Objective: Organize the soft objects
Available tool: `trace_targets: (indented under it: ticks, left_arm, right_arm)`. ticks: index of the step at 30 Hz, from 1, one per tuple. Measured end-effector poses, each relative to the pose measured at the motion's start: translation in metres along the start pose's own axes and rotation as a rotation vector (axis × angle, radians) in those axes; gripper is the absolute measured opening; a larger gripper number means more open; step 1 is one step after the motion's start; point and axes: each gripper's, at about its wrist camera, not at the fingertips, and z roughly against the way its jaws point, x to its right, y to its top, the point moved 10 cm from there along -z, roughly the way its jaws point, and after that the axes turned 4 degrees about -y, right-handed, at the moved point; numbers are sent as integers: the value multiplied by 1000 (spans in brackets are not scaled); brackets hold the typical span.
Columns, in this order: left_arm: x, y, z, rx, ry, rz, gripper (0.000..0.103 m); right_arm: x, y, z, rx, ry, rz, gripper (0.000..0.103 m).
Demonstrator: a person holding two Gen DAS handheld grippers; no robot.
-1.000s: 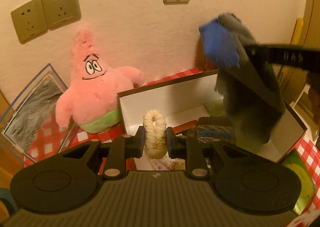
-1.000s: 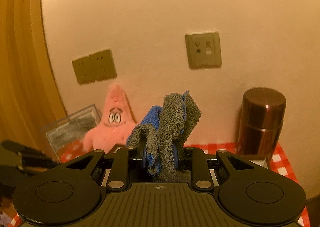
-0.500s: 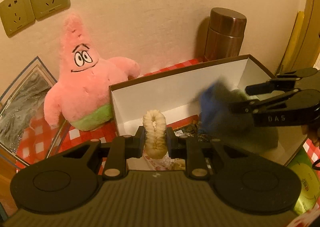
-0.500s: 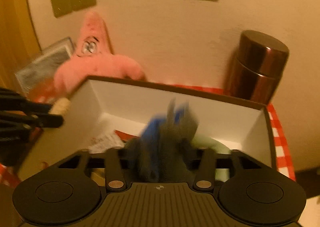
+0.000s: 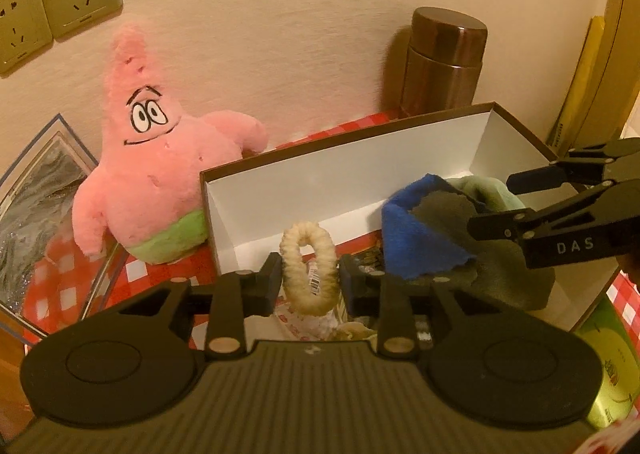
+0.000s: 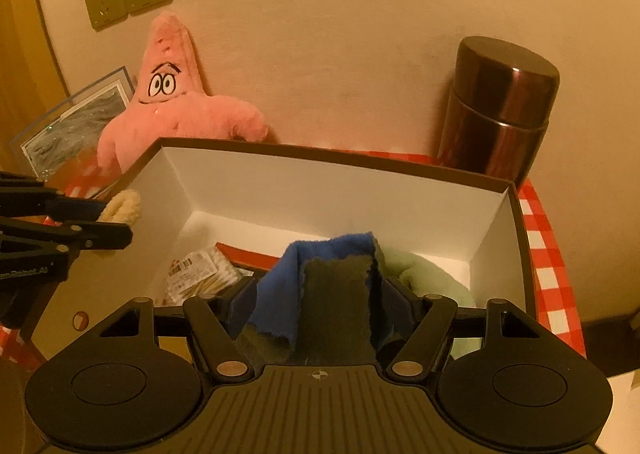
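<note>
My left gripper [image 5: 309,280] is shut on a cream fluffy ring [image 5: 308,268] and holds it over the near left rim of the open box [image 5: 344,190]. It shows from the side in the right wrist view [image 6: 120,208]. My right gripper [image 6: 322,304] is open, its jaws spread wide, low inside the box. The grey and blue cloth [image 6: 332,286] lies loose between the fingers on the box contents. The same cloth [image 5: 436,238] shows in the left wrist view beside the right gripper's fingers [image 5: 532,178]. A pale green soft item [image 6: 428,280] lies beside it.
A pink starfish plush [image 5: 156,178] leans on the wall left of the box. A brown metal flask [image 6: 496,106] stands behind the box at the right. A clear framed picture [image 5: 36,206] lies at far left. A cotton swab packet [image 6: 200,274] lies in the box. Red checked tablecloth.
My right gripper came down from high above into the box and opened, letting go of the grey and blue cloth. My left gripper kept holding the ring in place.
</note>
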Motion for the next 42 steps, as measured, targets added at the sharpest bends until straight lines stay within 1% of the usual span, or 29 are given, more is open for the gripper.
trace_targets:
  ticks: [1,3,5,6,7,8,15,19,26,31,35,42]
  left_arm:
    - [1,-1,0,-2,2,-5,28]
    - [1,-3,-1,-13,7,-7,33]
    - [1,-5,-2,-28,6,-1,49]
    - [0,-6,-1,-31,9,4,53]
    - [0,-6,-1,-35,11,7,60]
    - [-1,-7,-1,-37,15,9,61]
    - [-2,-9,6,-42,24,22,62]
    - [-2,-10,12,-40,29,30,64]
    - [3,-12,31,-25,32,50,65]
    - [10,-12,49,-8,38,68,66]
    - [18,-13,67,11,44,79,70]
    - [40,-15,100,59,44,83,72]
  right_arm:
    - [0,-1,0,-1,3,-1,69]
    - [-1,-2,2,1,7,-4,69]
    - [-2,-4,4,2,10,-5,69]
    - [-2,-4,5,3,11,-6,69]
    - [-2,-4,6,3,11,-8,69]
    - [-2,-5,7,3,13,-9,69]
    - [-4,-6,13,6,21,-11,70]
    - [-6,-7,20,10,24,-12,70]
    - [-10,-8,36,29,28,-15,71]
    - [-14,-8,54,53,29,-21,73]
    - [-16,-9,71,75,34,-31,75]
    - [-18,-16,111,124,41,-61,75]
